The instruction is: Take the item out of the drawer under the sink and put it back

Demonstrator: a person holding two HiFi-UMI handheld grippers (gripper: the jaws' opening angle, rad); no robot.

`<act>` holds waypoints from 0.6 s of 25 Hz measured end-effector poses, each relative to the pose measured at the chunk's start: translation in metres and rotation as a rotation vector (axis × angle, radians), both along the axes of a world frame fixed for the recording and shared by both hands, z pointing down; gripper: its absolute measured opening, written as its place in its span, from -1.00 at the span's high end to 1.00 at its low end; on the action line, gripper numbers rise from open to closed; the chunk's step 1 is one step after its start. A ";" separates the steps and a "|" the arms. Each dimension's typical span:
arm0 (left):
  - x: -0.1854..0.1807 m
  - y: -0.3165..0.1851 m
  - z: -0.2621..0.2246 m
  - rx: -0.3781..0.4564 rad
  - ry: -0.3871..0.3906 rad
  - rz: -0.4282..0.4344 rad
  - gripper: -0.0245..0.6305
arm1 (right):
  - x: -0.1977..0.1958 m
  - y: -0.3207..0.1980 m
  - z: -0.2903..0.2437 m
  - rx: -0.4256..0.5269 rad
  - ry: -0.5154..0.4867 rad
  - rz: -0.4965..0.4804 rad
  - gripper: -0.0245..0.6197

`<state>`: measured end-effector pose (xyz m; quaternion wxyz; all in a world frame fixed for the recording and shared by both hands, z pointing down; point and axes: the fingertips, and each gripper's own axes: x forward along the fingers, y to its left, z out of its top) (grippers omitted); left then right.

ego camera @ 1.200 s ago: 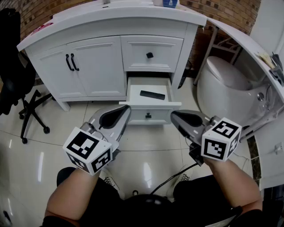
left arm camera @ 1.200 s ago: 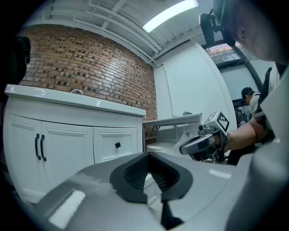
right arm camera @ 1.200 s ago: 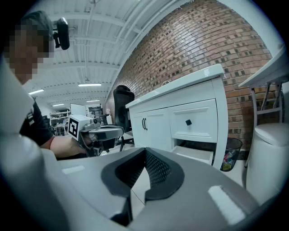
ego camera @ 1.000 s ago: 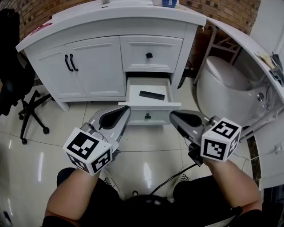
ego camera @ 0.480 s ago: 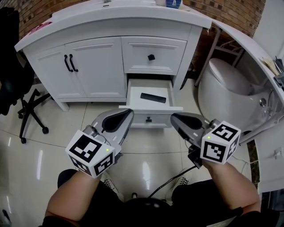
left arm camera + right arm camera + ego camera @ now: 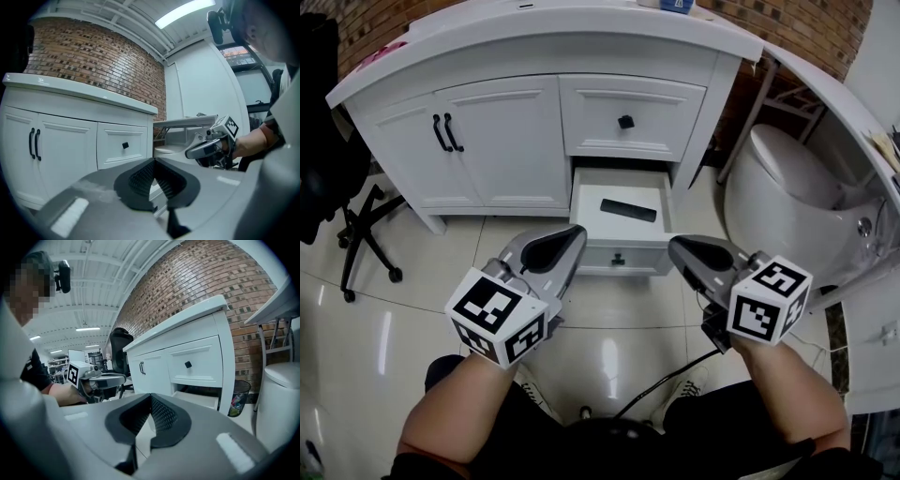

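Your left gripper (image 6: 570, 242) is clenched with nothing in it; its own view shows the two dark ribbed pads meeting at their tips. Your right gripper (image 6: 677, 249) is clenched and empty as well. Both hang above the tiled floor (image 6: 375, 309) on the near side of the open drawer (image 6: 639, 255). The left one is by its left corner and the right one by its right corner, and both are apart from it. This is the lower drawer on the right side of the white cabinet (image 6: 502, 141), and it is pulled out toward you. The item, a flat black bar (image 6: 628, 210), lies on the drawer's bottom at a slight slant. Above it the upper drawer (image 6: 591, 122) is closed. A white toilet (image 6: 787, 183) stands to the right of the cabinet, and a black office chair (image 6: 333, 178) is at the far left.
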<state>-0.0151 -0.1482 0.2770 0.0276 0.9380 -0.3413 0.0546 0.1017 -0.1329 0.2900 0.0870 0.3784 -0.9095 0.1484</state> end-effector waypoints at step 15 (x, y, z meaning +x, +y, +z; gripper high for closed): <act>0.005 -0.038 0.023 -0.047 -0.024 0.020 0.91 | 0.002 -0.043 0.025 -0.031 0.043 -0.025 0.90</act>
